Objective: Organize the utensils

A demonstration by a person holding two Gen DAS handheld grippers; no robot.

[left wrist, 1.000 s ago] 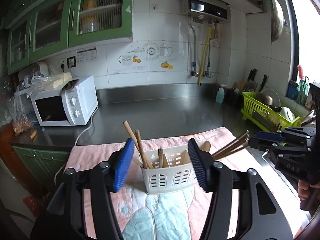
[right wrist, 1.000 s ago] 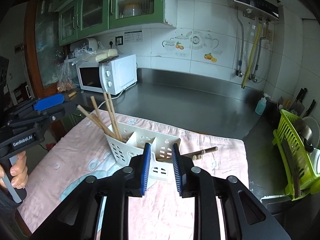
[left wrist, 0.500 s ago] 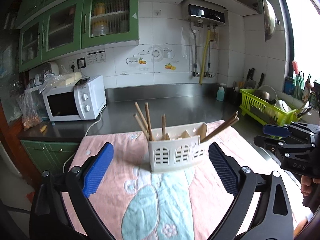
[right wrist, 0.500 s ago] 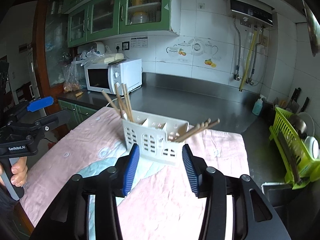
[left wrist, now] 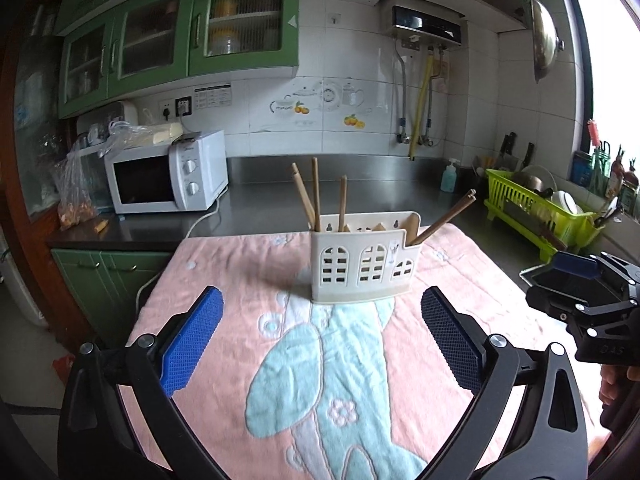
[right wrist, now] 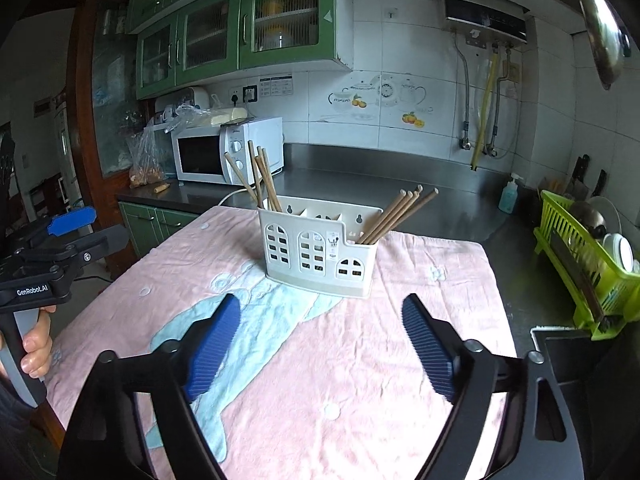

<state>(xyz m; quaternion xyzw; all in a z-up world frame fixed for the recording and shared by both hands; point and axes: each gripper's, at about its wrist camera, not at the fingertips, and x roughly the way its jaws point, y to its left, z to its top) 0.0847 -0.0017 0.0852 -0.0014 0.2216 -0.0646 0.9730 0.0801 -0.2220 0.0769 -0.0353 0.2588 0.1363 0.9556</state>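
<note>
Your left gripper [left wrist: 318, 334] is standing wide and empty; your right gripper [right wrist: 320, 338] is opening, empty — both short of the utensil caddy [right wrist: 318, 254] holding chopsticks [right wrist: 394, 216].

On the steel desk [left wrist: 360, 196] we see a white microwave [left wrist: 168, 174] at the left with plastic bags [left wrist: 80, 184] beside it, and a pink towel [left wrist: 248, 280] with a pale blue pattern spread in front. Against the tiled wall stand a blue soap bottle [left wrist: 449, 176] and a lime-green dish rack [left wrist: 532, 208] holding bowls. Above we find green glass-fronted cabinets [right wrist: 240, 28], a water heater [right wrist: 484, 20] and a yellow hose [right wrist: 484, 108].
</note>
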